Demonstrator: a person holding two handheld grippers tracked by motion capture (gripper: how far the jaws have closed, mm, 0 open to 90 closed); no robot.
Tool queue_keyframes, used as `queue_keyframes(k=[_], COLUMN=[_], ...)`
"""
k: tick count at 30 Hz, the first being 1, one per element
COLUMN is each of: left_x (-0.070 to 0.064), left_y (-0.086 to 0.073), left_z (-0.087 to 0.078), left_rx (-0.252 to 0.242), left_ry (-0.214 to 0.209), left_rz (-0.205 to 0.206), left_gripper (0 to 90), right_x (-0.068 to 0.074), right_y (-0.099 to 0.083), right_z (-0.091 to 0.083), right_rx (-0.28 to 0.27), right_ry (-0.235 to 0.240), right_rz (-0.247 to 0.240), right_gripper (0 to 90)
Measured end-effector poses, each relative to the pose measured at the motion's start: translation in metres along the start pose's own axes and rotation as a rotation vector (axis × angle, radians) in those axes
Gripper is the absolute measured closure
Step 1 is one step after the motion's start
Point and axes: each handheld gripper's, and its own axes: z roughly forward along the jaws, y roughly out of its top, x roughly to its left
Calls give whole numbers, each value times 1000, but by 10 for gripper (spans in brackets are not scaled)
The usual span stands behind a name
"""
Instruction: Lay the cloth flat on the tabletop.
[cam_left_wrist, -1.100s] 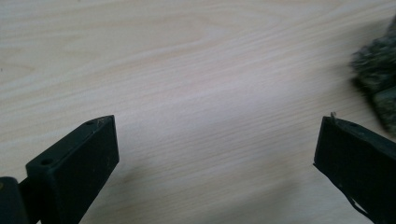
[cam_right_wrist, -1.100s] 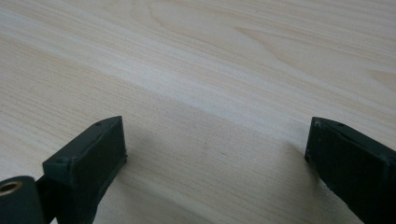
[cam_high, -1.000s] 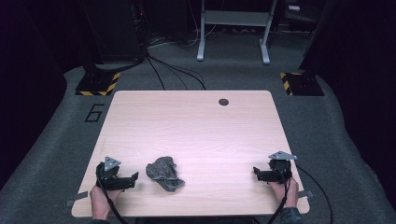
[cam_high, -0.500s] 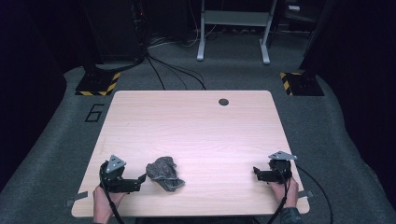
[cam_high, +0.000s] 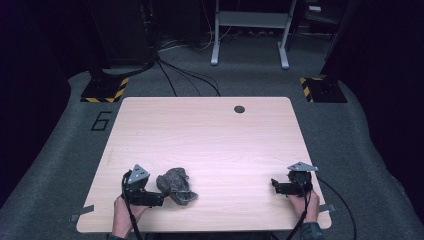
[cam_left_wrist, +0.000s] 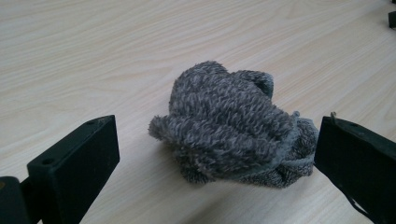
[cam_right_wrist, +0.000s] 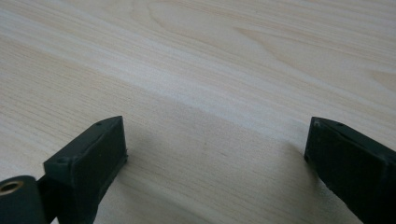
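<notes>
A crumpled grey knitted cloth (cam_high: 176, 185) lies on the light wooden table (cam_high: 210, 135) near its front left. In the left gripper view the cloth (cam_left_wrist: 233, 126) sits between and just beyond the two black jaws, which stand wide apart. My left gripper (cam_high: 161, 199) is open, right beside the cloth's left side. My right gripper (cam_high: 274, 186) rests near the table's front right, open, with bare wood between its jaws (cam_right_wrist: 215, 154).
A small dark round hole (cam_high: 239, 109) sits in the table near its far edge. Beyond the table are grey carpet, black cables (cam_high: 185, 75), a white metal frame (cam_high: 250, 30) and yellow-black striped bases (cam_high: 105, 92).
My left gripper has moved right along the front of the table, closing in on the cloth. The right gripper has stayed put.
</notes>
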Motion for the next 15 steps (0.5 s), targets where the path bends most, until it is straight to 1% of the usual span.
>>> queue_keyframes(k=[1, 5, 7, 10, 13, 15], left_x=[-1, -2, -2, -2, -2, -2], left_y=[0, 1, 1, 1, 3, 3], left_z=[2, 10, 14, 20, 26, 32], left_rx=[-2, 8, 12, 22, 32, 48], left_ry=[1, -18, -16, -31, -41, -45], left_rz=[-2, -4, -4, -12, -7, 3], left_gripper=[0, 0, 0, 0, 0, 3], right_x=[0, 0, 0, 0, 0, 0], right_y=[0, 0, 0, 0, 0, 0], right_z=[0, 0, 0, 0, 0, 0], right_rx=[-1, -2, -3, -4, -4, -3], right_ry=[0, 0, -1, 0, 0, 0], right_rz=[0, 0, 0, 1, 5, 5], right_gripper=[51, 52, 53, 53, 54, 54])
